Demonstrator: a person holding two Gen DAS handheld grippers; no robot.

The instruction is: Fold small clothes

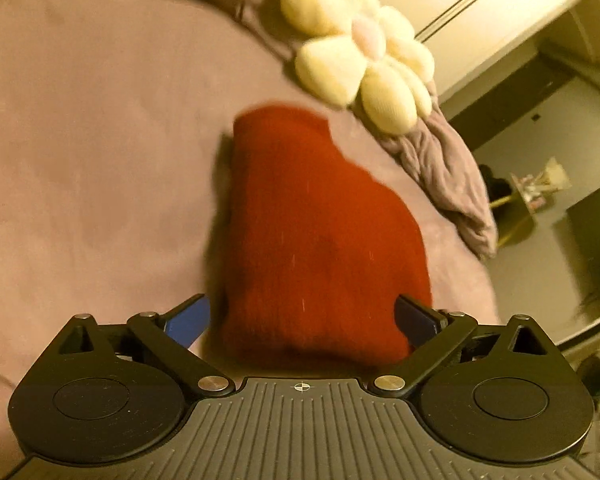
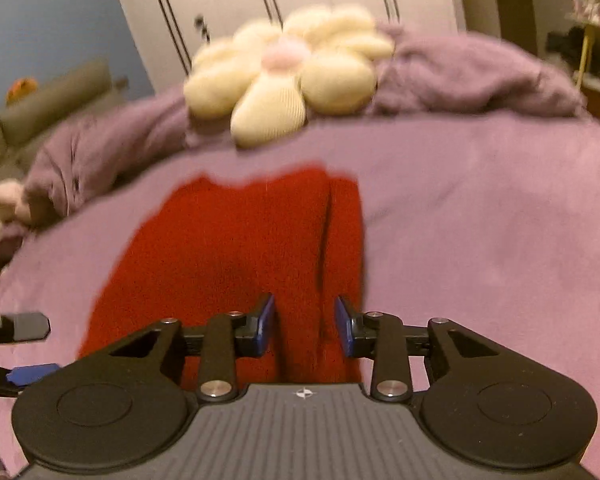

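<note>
Since both grippers sit at the near end of the red knit garment [image 1: 320, 224], its long axis runs straight away up-frame. Left gripper [image 1: 303, 320] is spread wide around that end, right gripper [image 2: 305, 325] half-open over a lengthwise crease, neither pinching yet. Beyond it on the mauve bedspread [image 1: 92, 140] is the flower-shaped plush cushion [image 1: 360, 52].

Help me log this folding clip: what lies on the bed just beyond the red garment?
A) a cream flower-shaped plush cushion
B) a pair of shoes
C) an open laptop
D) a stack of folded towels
A: past the far edge of the red garment, a cream flower-shaped plush cushion with a pale pink centre rests on the purple bedcover.
</note>
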